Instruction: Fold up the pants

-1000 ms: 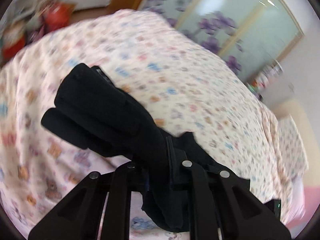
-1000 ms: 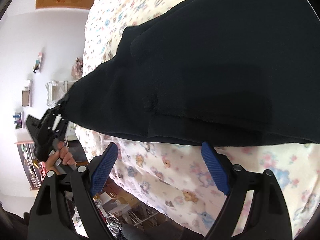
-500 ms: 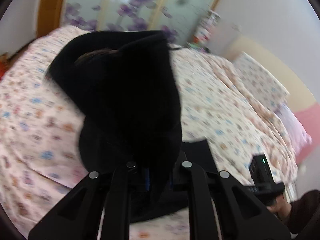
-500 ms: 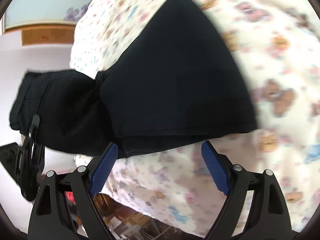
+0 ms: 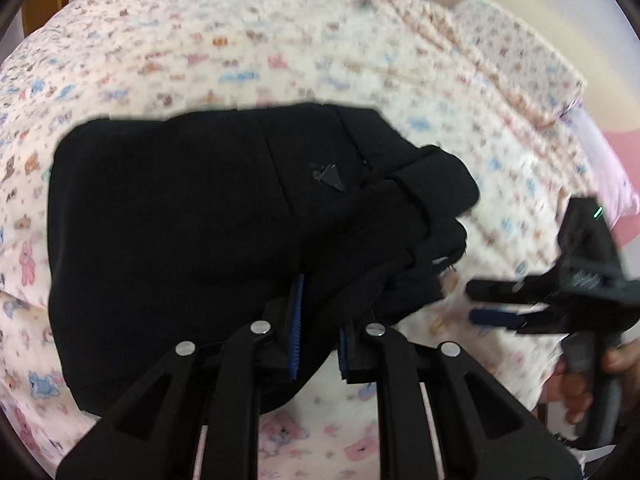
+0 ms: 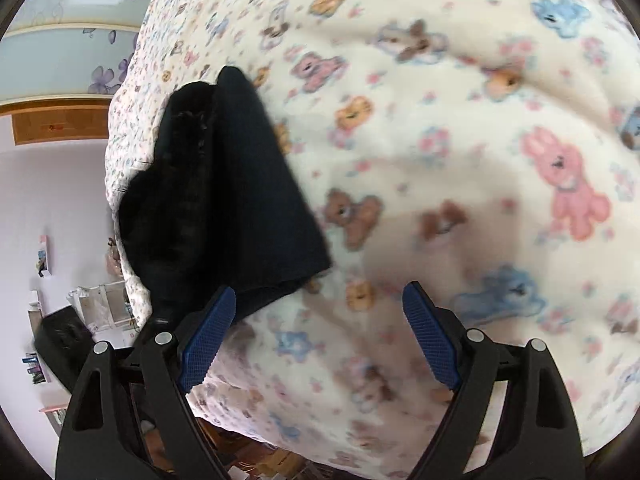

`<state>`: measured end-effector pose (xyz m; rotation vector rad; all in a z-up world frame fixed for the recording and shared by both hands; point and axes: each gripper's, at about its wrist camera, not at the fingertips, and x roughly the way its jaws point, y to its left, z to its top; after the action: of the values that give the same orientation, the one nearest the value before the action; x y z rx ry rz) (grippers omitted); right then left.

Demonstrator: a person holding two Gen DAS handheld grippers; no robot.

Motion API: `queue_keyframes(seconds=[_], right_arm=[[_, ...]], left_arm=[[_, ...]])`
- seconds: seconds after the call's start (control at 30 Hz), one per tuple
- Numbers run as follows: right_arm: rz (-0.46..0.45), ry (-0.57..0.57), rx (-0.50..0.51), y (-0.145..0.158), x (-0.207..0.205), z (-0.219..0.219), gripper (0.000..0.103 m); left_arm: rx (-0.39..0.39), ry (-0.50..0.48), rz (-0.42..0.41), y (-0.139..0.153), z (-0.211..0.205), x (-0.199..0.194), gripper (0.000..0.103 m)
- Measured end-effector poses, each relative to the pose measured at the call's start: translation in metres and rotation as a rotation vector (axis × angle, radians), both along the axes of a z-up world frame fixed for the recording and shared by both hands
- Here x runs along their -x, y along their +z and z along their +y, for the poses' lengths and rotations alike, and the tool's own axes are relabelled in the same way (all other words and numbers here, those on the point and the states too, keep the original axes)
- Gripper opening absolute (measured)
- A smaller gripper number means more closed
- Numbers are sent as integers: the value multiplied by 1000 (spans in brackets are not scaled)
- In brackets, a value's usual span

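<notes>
The black pants (image 5: 192,216) lie folded in a thick pile on the bed, with the bunched waistband end at the right. My left gripper (image 5: 320,336) is shut on the near edge of the pants, with cloth pinched between its blue pads. My right gripper (image 6: 320,328) is open and empty above the sheet, to the right of the pants (image 6: 224,200). It also shows in the left wrist view (image 5: 500,304), held in a hand at the right.
The bed (image 5: 280,48) is covered by a cream sheet printed with small animals. A pillow (image 5: 516,56) lies at the far right. A wardrobe with purple flowers (image 6: 60,32) and shelves (image 6: 44,320) stand beyond the bed's edge.
My left gripper has swung the pants over and laid them down on the bed. My right gripper has moved away to the right of the pants and stays open.
</notes>
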<state>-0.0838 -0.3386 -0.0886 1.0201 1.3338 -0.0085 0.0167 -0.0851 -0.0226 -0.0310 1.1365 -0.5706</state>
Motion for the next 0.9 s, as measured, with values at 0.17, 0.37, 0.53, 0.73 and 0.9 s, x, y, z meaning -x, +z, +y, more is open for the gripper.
queue_keyframes(seconds=[0.17, 0.37, 0.53, 0.73, 0.9], right_arm=[[7, -55, -23, -4, 10, -7, 87], [23, -57, 32, -1, 16, -16, 87], [-96, -74, 169, 34, 9, -24, 87], [-401, 126, 237, 92, -47, 16, 87], [-486, 319, 232, 98, -99, 71, 87]], left_arm=[[88, 27, -66, 33, -3, 0, 13], [-96, -116, 62, -30, -33, 16, 14], [-136, -154, 23, -37, -36, 23, 19], [-80, -188, 63, -16, -23, 30, 66], [18, -86, -19, 30, 31, 39, 99]])
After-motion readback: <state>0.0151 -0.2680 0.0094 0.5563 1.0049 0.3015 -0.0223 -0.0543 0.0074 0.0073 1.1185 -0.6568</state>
